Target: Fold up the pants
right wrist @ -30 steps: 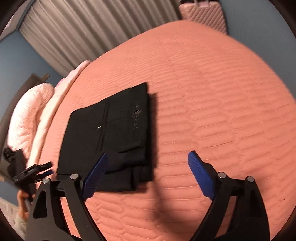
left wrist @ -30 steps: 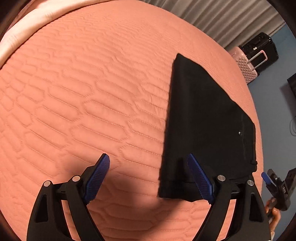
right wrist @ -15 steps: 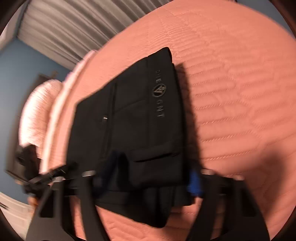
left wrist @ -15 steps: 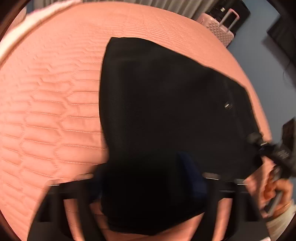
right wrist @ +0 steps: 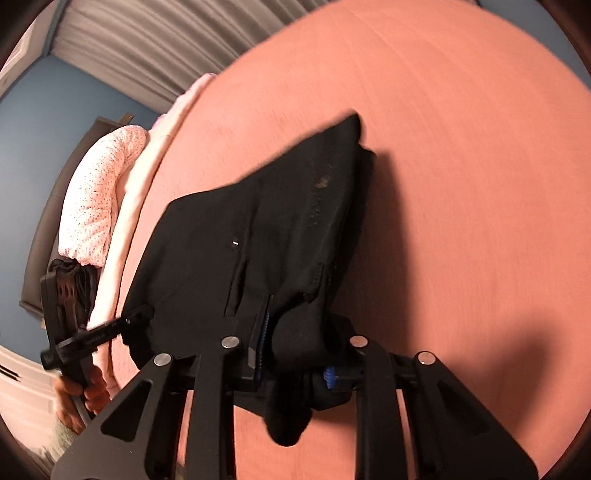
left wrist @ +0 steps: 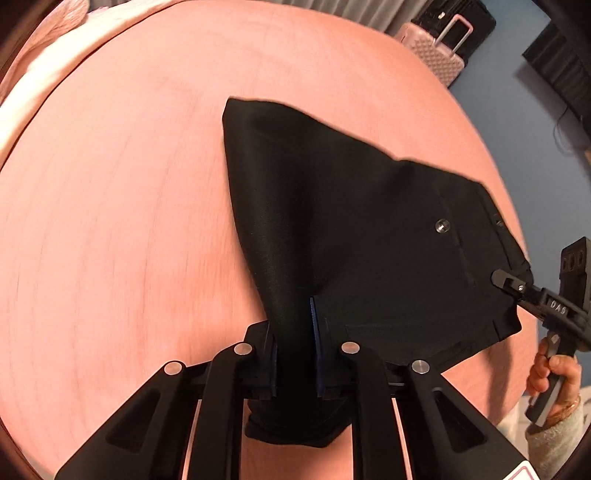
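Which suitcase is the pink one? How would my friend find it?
Start at the big salmon-pink bed with the black pants on it. Look past its far edge, toward the grey curtains: two suitcases stand side by side on the floor. The pink suitcase is the pale, diamond-patterned one with its handle pulled up; its neighbour, the black suitcase, is dark.

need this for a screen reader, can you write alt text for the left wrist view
The left hand-held gripper is shut on a bunched edge of folded black pants, lifting it off a pink bed. At right, the right hand-held gripper grips another corner.
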Demonstrator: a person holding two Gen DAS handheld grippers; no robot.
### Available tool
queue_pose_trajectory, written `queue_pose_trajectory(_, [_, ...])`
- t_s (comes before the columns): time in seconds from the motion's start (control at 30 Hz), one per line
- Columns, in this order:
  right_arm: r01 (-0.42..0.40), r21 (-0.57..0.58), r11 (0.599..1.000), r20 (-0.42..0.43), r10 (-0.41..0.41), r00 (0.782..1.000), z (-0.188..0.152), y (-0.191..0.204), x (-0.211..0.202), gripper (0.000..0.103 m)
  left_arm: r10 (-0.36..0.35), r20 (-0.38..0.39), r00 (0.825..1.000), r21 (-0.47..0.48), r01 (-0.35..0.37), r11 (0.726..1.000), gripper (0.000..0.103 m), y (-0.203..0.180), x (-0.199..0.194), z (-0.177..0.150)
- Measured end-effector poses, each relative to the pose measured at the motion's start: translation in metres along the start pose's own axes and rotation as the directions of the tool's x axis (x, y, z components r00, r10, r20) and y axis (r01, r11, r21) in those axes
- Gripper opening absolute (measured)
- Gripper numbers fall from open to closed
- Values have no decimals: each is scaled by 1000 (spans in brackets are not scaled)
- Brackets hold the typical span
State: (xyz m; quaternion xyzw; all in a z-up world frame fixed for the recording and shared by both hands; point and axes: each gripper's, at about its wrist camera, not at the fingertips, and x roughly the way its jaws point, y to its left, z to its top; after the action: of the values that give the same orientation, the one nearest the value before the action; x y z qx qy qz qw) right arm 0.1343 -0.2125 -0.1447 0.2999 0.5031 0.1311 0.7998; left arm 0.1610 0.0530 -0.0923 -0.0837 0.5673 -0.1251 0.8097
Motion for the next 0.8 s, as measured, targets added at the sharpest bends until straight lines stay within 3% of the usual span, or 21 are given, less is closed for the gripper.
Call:
queue_pose_trajectory(0.13, [30,-8,1000,-14,-30,999,-38,-8,-10,24,20,-8,1000,-18,-20,1000,19,0,-6,-42])
queue_pose_trajectory(0.2, [81,-24,996,-29,-81,996,-45,-21,-5,43,83,4,997,2,-83,997,42,-4,-3,-50])
queue_pose_trajectory(0.23, [62,1,998,-20,-62,998,-42,-25,-5,44,112,17,994,-6,-112,994,50,-2,-3,-52])
queue_pose_trajectory(0.3, [63,86,994,23,-65,998,-41,-33,-28,49,187,34,982,-49,-185,981,52,11,-18,-50])
queue_pose_trajectory(0.33, [111,91,990,72,-118,990,-40,-29,-43,49,239,60,969,-62,-236,970,51,16,-34,-47])
queue_pose_trajectory(0.37, [179,57,982,157,-186,970,-37,-17,-62,49,275,89,957,-59,-270,961,49,16,-46,-45])
queue_pose_trajectory(0.43, [219,-8,976,239,-211,948,-26,5,-79,49,326,172,930,-14,-329,944,49,6,-71,-34])
queue_pose_trajectory(0.5, [172,-88,981,245,-146,958,-3,36,-72,49,328,233,916,42,-346,937,56,-15,-79,-14])
queue_pose_trajectory(0.57, [135,-186,973,222,-93,971,18,64,-46,48,305,245,920,95,-336,937,65,-38,-63,8])
queue_pose_trajectory(0.63, [135,-238,962,174,-95,980,36,78,-9,44,315,216,924,128,-347,929,65,-52,-31,25])
queue_pose_trajectory(0.7, [170,-218,961,108,-150,983,52,57,26,44,332,99,938,120,-342,932,66,-47,21,43])
queue_pose_trajectory(0.73, [199,-193,961,86,-185,979,57,41,37,42,362,51,931,107,-366,925,70,-42,44,51])
queue_pose_trajectory(0.77, [213,-152,965,78,-203,976,61,21,39,12,343,52,938,84,-347,934,78,-33,53,50])
queue_pose_trajectory(0.8, [214,-108,971,88,-205,975,64,9,27,0,332,63,941,67,-336,939,80,-28,49,48])
